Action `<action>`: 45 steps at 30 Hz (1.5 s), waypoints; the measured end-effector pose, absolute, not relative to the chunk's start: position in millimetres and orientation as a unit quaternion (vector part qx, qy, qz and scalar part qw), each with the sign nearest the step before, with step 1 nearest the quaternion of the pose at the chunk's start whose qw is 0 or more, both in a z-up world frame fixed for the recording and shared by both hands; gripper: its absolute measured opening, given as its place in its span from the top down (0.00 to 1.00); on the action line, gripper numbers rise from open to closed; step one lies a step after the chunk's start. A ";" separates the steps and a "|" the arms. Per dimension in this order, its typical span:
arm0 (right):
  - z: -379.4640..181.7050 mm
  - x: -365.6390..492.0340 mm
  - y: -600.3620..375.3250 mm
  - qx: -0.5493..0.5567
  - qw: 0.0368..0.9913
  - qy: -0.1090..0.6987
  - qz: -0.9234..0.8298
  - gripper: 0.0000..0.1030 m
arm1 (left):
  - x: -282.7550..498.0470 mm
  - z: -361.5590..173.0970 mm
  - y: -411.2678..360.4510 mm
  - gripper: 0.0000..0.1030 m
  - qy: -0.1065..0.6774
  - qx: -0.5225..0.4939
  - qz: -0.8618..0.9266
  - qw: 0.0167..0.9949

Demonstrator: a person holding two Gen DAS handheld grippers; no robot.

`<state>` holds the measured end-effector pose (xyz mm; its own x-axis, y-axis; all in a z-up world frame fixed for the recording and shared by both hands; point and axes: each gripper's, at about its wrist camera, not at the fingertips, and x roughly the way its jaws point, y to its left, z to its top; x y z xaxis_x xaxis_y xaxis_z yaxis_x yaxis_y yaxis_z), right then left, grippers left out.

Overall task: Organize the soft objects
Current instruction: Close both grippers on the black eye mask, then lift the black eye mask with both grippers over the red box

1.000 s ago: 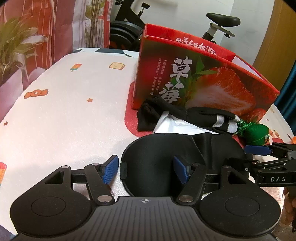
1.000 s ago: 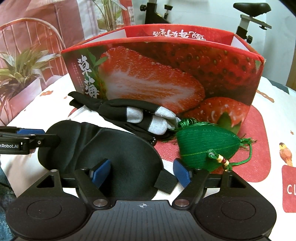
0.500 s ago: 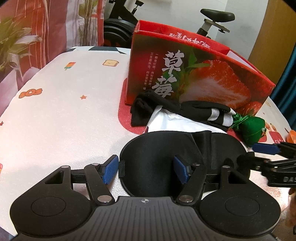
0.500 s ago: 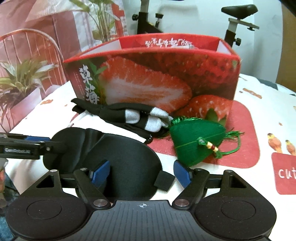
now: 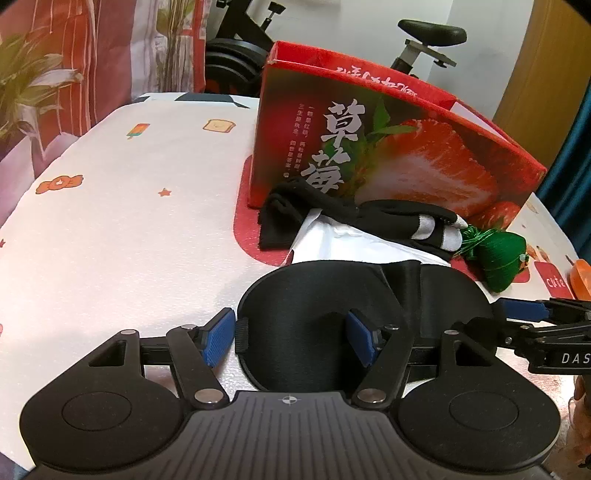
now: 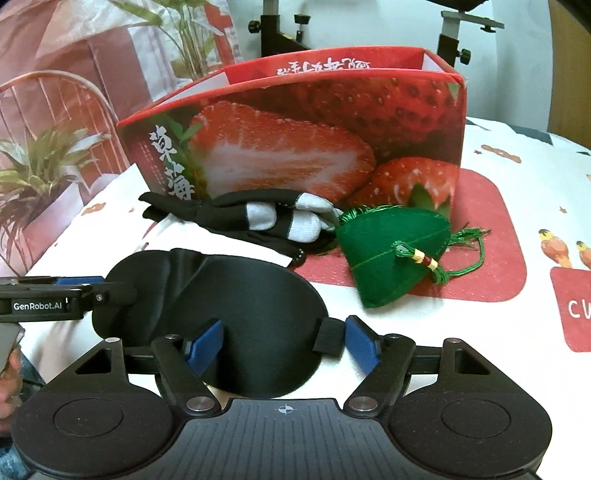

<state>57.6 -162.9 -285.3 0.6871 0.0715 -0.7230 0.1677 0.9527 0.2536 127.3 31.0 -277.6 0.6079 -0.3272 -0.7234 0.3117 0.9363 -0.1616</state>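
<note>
A black sleep mask [image 5: 306, 295] lies flat on the white patterned tablecloth. My left gripper [image 5: 290, 339] is open and straddles the mask's left lobe. My right gripper [image 6: 284, 343] straddles the right lobe [image 6: 251, 295] and its strap; its jaws are closing, but the pads do not pinch the fabric. Each gripper shows side-on in the other's view: the left gripper [image 6: 79, 291] and the right gripper [image 5: 524, 317]. Beyond the mask lie black-and-grey gloves [image 6: 258, 218] and a green tasselled pouch [image 6: 388, 258], in front of the open red strawberry box [image 6: 295, 147].
White paper [image 5: 351, 247] lies under the gloves. An orange object [image 5: 581, 273] shows at the table's right edge. An exercise bike [image 5: 424, 33] stands behind the box, and a potted plant [image 6: 37, 173] is off the table's left side. The tablecloth [image 5: 129, 221] stretches away to the left.
The right wrist view has rolled and shifted a little, so the box and the green pouch sit differently in the frame. The mask and the left gripper have stayed where they were.
</note>
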 end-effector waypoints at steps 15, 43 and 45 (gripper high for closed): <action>-278.9 51.0 -166.3 0.168 0.914 0.370 -0.011 0.66 | 118.3 -269.1 36.1 0.46 0.384 -0.035 -0.192 0.902; -270.3 34.8 -174.3 0.194 0.925 0.325 0.013 0.88 | 91.6 -246.6 15.1 0.77 0.343 0.023 -0.212 0.915; -261.0 31.9 -176.4 0.192 0.933 0.306 0.015 0.88 | 89.3 -236.2 19.1 0.77 0.320 0.010 -0.220 0.921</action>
<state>31.9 -176.4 -261.0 0.8125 0.1444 -0.5648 0.0899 0.9262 0.3661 89.3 19.1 -236.2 0.6975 -0.3994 -0.5949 0.4124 0.9027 -0.1224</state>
